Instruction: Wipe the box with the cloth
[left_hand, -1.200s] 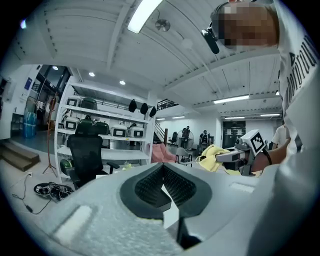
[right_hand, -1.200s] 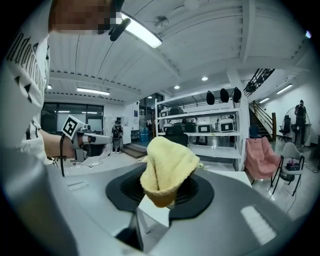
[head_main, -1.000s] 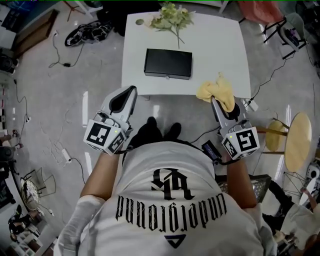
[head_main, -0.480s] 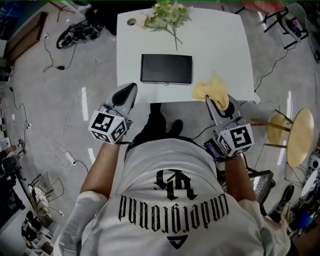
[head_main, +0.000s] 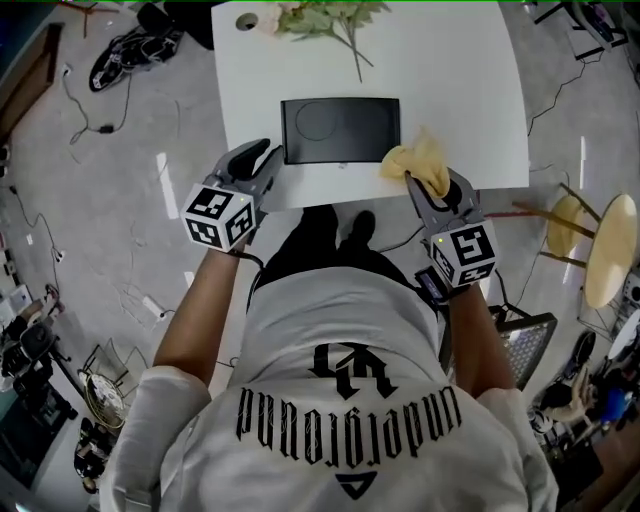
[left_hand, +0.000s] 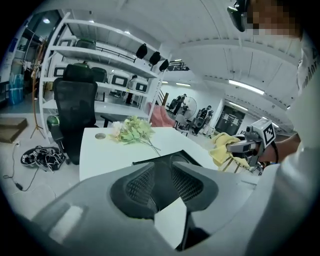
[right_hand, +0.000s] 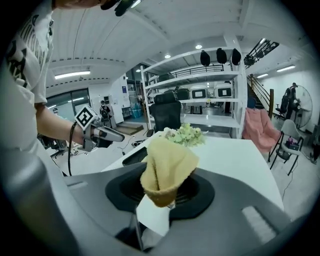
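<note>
The black box (head_main: 340, 128) lies flat near the front edge of the white table (head_main: 460, 90), its long axis running nine to three o'clock in the head view. The only readable print is "underground", upside down on the person's shirt (head_main: 345, 415). The right gripper (head_main: 437, 188), at the box's four o'clock, is clenched on the yellow cloth (head_main: 418, 160), while the left gripper (head_main: 257, 162), at its eight o'clock, has just been opening its jaws, which stand released and empty.

Your L forearm (head_main: 195, 325) and R forearm (head_main: 472, 345) both reach fwd, bare below the sleeves. L tongs (head_main: 260, 152) tilt down, marker cube (head_main: 220, 215) on top. The jaws have just been opening and now stand apart w/ nothing between them. R tongs (head_main: 437, 188) tilt down too, jaws clamped on the yellow cloth (head_main: 415, 160). The tongs are well apart, approx. level w/ each other.
</note>
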